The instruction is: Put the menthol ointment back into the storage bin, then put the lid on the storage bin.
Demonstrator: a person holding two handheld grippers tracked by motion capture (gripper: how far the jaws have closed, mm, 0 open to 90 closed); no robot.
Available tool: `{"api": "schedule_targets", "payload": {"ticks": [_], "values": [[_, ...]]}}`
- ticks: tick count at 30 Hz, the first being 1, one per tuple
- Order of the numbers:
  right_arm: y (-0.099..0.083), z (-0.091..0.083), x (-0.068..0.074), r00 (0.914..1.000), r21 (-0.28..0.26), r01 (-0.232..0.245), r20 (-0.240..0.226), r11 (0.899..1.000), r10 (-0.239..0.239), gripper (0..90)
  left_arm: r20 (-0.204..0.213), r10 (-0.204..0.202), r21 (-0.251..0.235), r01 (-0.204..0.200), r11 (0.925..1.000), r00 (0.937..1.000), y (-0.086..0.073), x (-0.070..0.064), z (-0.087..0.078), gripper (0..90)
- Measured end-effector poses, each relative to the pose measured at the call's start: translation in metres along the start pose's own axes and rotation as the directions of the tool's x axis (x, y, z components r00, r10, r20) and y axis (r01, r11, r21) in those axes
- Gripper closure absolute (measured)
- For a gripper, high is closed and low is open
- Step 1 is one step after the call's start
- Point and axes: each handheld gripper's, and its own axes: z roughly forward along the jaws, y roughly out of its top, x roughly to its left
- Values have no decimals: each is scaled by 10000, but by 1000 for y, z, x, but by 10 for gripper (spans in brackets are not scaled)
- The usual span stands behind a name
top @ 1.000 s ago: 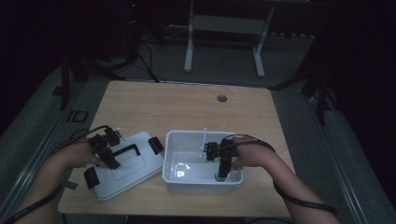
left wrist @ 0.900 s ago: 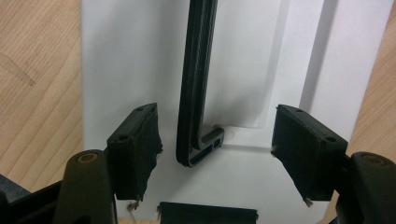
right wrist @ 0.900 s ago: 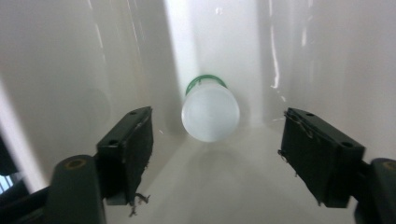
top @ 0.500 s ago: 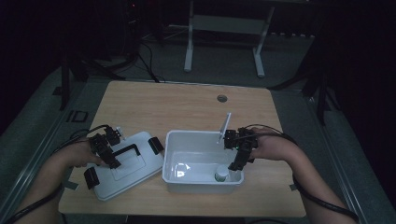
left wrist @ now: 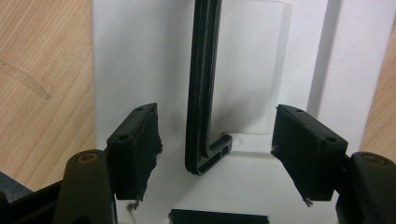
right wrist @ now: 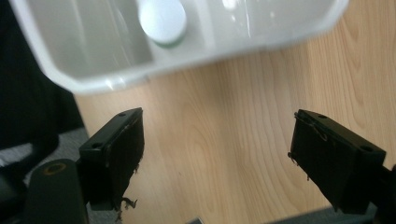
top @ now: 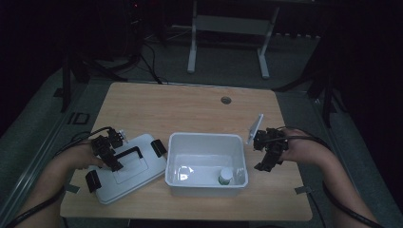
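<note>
Left gripper [top: 110, 153]: jaws spread wide, hovering over the lid's black handle [left wrist: 201, 93]. In the left gripper view the handle bar runs up between the two pads without touching either; its bent end sits just above the gap.

Right gripper [top: 269, 151]: jaws also wide apart, nothing between them. It is over bare table [top: 190, 109] just right of the bin. The right gripper view looks down on wood grain between the pads, with the bin's corner at the far edge.

Lid [top: 124, 166]: white, flat, rectangular, lying top-up on the table at near left, turned at a slant. Black handle across its middle, black clips [top: 159, 147] at its ends. Its right corner lies just beside the bin's left wall.

Bin [top: 205, 183]: white, open, rectangular, centre-near on the table. Inside, a small bottle [top: 225, 177] with white cap and green band stands at the near right corner, upright.

Nothing lies between lid and bin. A round grommet [top: 225, 100] sits far back on the table, well apart.
</note>
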Motion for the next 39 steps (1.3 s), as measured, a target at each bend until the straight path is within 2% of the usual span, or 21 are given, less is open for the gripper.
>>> {"api": "schedule_targets", "payload": {"ticks": [5,10,17,19,20,24,27,30,34,35,37,39], "values": [[-17,17,-3,9993,184,-310,-201,9994,314,174,17,39,-192,-39,9998,10000,1,0,0,331],[-30,38,-5,9970,373,-624,-426,9974,639,175,11,178,-138,-177,9997,9998,3,0,2,365],[-42,61,-3,9937,568,-876,-646,9945,912,175,146,262,-368,-256,9990,9996,8,3,1,480],[-46,68,-3,9932,680,-888,-687,9937,935,175,315,260,-425,-246,9988,9992,10,5,1,490],[-49,72,-4,9938,715,-818,-688,9941,868,175,381,294,-432,-277,9987,9988,11,6,1,524],[-58,82,-6,9920,589,-924,-805,9940,970,175,505,417,-407,-396,9984,9979,17,6,3,580],[-63,88,-7,9894,420,-1076,-936,9933,1111,180,585,532,-273,-516,9983,9969,20,6,7,610],[-67,94,-8,9885,577,-1204,-849,9911,1250,180,477,546,-82,-543,9985,9974,22,5,10,619],[-68,96,-8,9886,711,-1227,-794,9899,1283,181,560,548,-153,-540,9984,9969,23,5,10,653],[-68,96,-9,9881,735,-1240,-821,9896,1299,180,629,554,-201,-542,9983,9965,23,5,10,761],[-67,96,-9,9879,764,-1271,-797,9889,1331,181,805,597,-353,-570,9977,9950,23,5,7,815],[-67,96,-10,9878,754,-1297,-767,9887,1355,181,890,687,-358,-658,9972,9937,23,4,6,830]]}}
